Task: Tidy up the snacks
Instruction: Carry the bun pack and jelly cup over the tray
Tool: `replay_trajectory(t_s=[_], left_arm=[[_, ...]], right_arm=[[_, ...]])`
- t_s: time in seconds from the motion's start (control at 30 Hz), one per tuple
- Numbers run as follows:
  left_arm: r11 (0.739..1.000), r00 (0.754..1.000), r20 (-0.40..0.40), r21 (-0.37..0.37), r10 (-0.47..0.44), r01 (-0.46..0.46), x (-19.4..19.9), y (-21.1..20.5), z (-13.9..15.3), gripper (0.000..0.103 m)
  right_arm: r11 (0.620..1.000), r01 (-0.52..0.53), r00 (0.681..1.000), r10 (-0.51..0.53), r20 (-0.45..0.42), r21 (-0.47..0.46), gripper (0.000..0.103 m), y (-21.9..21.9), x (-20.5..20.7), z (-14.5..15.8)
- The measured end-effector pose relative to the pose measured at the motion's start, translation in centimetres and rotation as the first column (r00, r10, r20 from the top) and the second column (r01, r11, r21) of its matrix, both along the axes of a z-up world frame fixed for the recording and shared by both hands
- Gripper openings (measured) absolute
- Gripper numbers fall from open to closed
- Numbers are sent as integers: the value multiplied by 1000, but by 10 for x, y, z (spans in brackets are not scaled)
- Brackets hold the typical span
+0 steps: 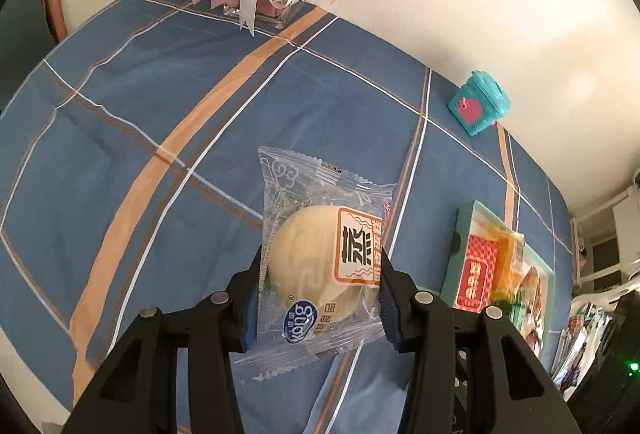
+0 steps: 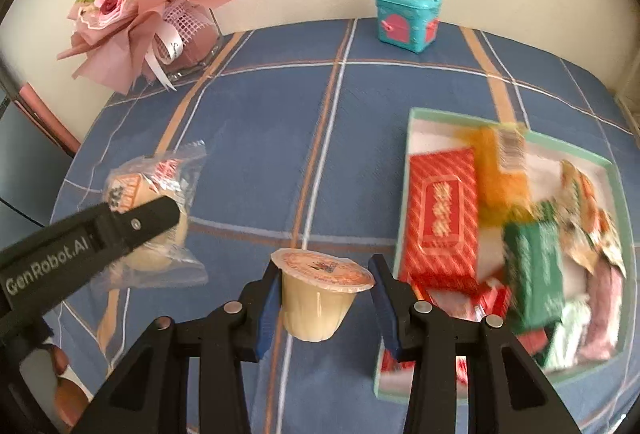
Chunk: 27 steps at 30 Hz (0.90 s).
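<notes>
A round pale pastry in a clear wrapper (image 1: 312,254) hangs above the blue plaid tablecloth (image 1: 160,93), and my left gripper (image 1: 320,290) is shut on its sides. In the right wrist view the same pastry (image 2: 160,173) shows at the left behind a black left finger (image 2: 132,222). My right gripper (image 2: 325,286) is shut on a cream pudding cup (image 2: 320,302) with an orange foil lid, held upright off the cloth. A teal-rimmed tray (image 2: 412,113) to the right holds several snack packets, among them a red one (image 2: 440,209) and a green one (image 2: 536,266).
A pink bouquet in a glass vase (image 2: 140,13) stands at the table's far left by the wall. A small teal box (image 2: 408,17) sits at the far edge. The tray (image 1: 464,230) lies right of the left gripper. A hand (image 2: 64,394) shows bottom left.
</notes>
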<state>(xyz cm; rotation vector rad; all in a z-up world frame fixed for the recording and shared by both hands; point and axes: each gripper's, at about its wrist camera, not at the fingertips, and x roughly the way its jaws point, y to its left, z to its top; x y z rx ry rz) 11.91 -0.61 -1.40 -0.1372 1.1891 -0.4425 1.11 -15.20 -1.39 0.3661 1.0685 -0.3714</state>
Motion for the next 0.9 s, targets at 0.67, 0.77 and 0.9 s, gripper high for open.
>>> replay_trajectory(t_s=[0.67, 0.77, 0.9], left_arm=[[1000, 999, 40, -14, -9, 9, -43, -7, 11, 49], [1000, 999, 34, -15, -14, 15, -45, -15, 10, 49], [999, 999, 31, -14, -41, 42, -49, -29, 10, 50]], right_arm=[[999, 37, 999, -38, 37, 11, 45, 0, -65, 19], [999, 48, 998, -49, 45, 12, 45, -7, -66, 22], [996, 83, 995, -83, 49, 18, 45, -23, -70, 22]])
